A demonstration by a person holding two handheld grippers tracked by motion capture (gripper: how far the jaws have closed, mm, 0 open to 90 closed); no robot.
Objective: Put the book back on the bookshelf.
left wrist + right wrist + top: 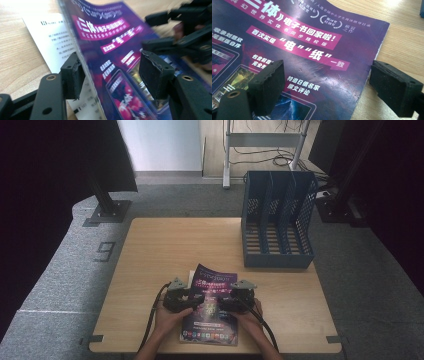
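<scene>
Straddling the magazine (210, 307) from both sides, I have my left gripper (196, 299) at its left edge and my right gripper (223, 301) at its right edge, low in the middle of the high view. The magazine lies on the worktop (150, 255), purple cover up, with a white sheet (50, 37) under its left side. In the left gripper view my fingers (72, 75) are spread, one pad just beside the raised left edge of the cover, the other above the cover; neither presses it. In the right gripper view my fingers (268, 85) are released too, one over the cover, the other beyond its right edge above bare wood. A blue file rack (277, 220) stands in the upper right, well apart.
</scene>
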